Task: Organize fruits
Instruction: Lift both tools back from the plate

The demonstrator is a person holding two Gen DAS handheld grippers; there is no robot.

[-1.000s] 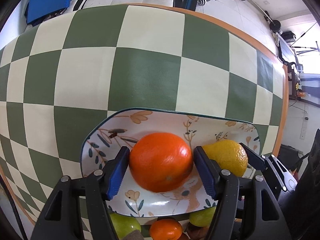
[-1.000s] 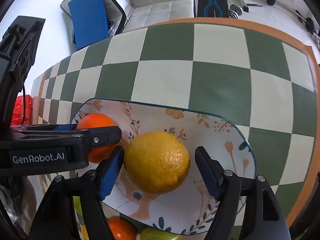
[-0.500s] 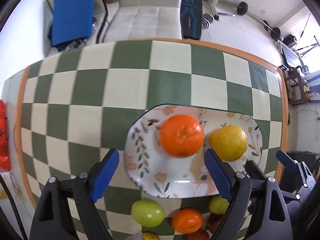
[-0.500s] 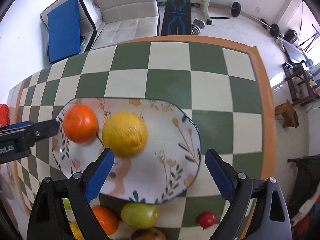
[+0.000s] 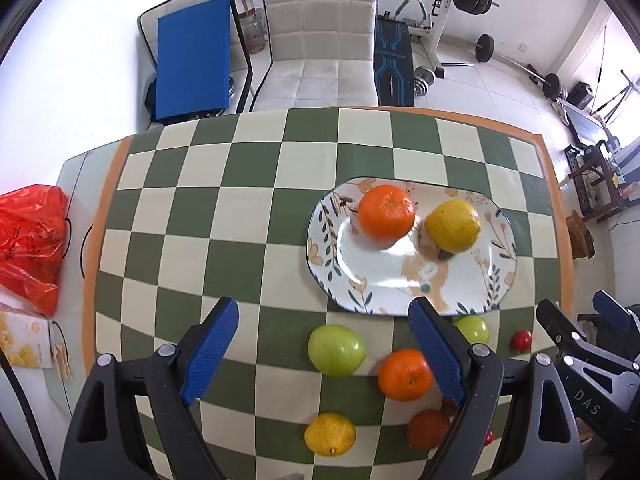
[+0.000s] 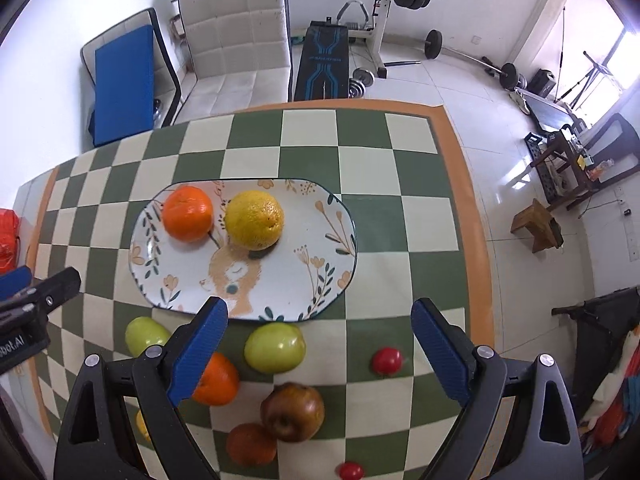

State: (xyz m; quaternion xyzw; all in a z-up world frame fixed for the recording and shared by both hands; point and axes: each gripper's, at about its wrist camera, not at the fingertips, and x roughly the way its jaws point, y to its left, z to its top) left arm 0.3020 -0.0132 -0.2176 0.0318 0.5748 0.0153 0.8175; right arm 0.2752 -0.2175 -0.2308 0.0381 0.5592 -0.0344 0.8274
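Observation:
A floral plate lies on the green-checked table and holds an orange and a yellow citrus side by side. My left gripper hangs open and empty above the table, nearer than the plate. My right gripper is open and empty too, over the plate's near edge. Loose fruit lies in front of the plate: a green apple, a second orange, a lemon, a brown apple and a small red fruit.
A red plastic bag sits past the table's left edge. Beyond the far edge stand a white padded chair and a weight bench. A wooden stool stands on the floor to the right. The orange table border marks the right edge.
Both grippers have opened wide and drawn back and up from the plate. The orange and the yellow citrus that were between their fingers now rest on the plate.

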